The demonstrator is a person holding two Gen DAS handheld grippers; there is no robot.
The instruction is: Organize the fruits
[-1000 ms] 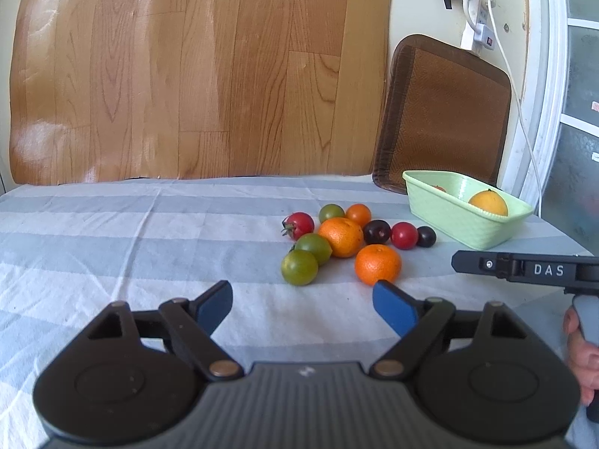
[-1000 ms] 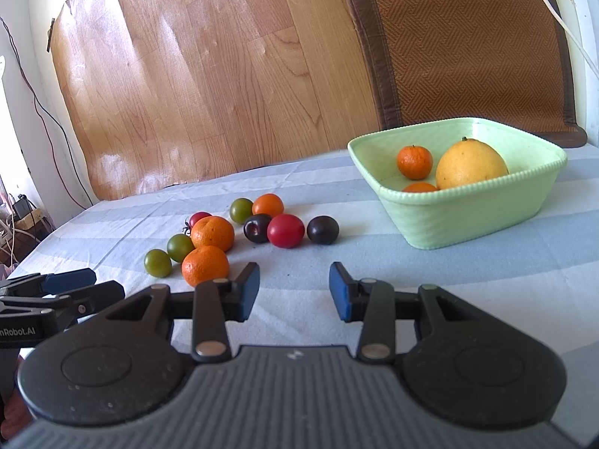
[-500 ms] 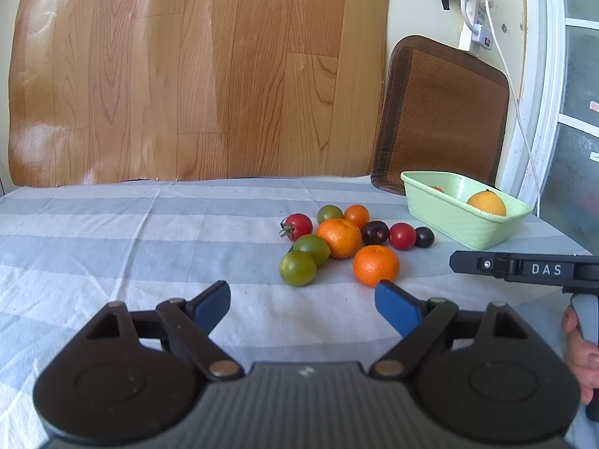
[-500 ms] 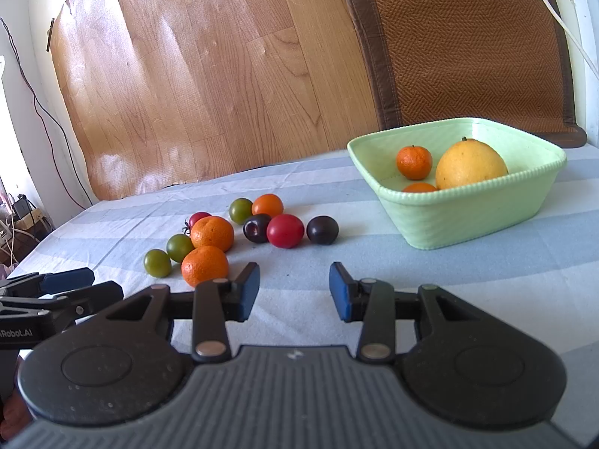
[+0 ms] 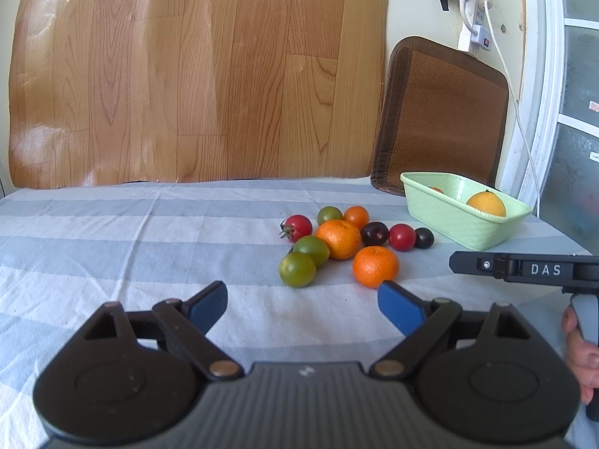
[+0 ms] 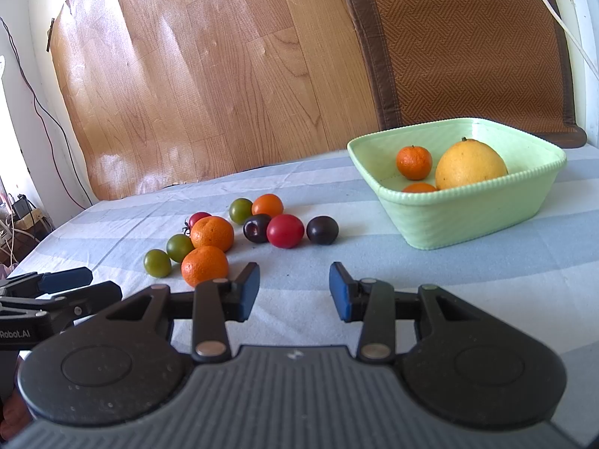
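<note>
Progress check, judged from how the fruit lies. The green bowl stands at the right of the striped worktop and 3 fruits are counted in it: a large yellow-orange citrus, 1 small mandarin and a second mandarin seen only partly behind the rim. 9 pieces are left loose in a cluster on the cloth, well apart from the bowl: 2 mandarins, the nearer one lying closest to the left gripper; 3 green tomatoes; 2 red tomatoes; 1 small orange tomato; 2 dark plum-like fruits, which would make 10 if both are counted. An exact count is not guaranteed.

Left gripper: fingers are spreading wider, nothing between them. Right gripper: fingers parted, released, nothing held. Task is judged roughly a quarter done; the next pick has not yet begun.
</note>
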